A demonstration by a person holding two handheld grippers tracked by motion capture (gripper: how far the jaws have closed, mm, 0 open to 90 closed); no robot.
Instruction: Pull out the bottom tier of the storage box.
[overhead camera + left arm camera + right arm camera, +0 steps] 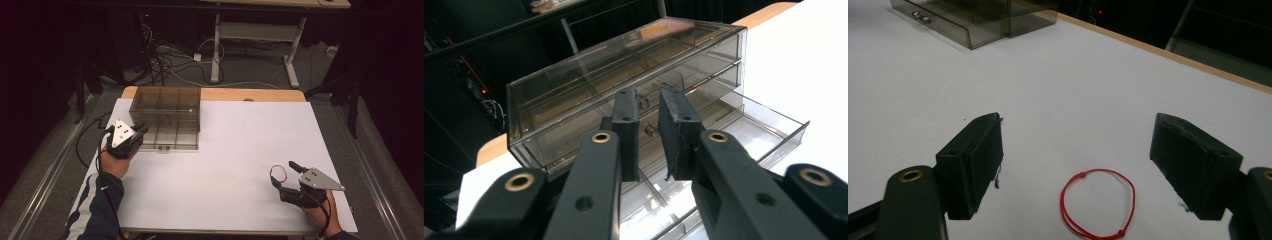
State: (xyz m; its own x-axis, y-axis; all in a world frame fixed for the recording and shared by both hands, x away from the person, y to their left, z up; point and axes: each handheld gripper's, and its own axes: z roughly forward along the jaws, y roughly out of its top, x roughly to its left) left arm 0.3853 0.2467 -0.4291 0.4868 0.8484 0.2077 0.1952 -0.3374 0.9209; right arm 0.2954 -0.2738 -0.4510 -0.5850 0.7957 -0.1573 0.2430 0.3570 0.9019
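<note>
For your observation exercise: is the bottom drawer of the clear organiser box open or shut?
Open. In the left gripper view the bottom drawer juts forward past the organiser box, its divided compartments exposed. What they contain cannot be told.

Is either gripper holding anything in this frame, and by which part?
Nothing is held. The right gripper is open around the red bracelet on the table; the left gripper, nearly closed, is empty near the drawer box.

What I can't make out around the drawer box

My left gripper [648, 131] hides part of the drawer box [624, 85] front; the open drawer [769, 130] runs off the bottom edge, and its contents are too murky to tell.
</note>
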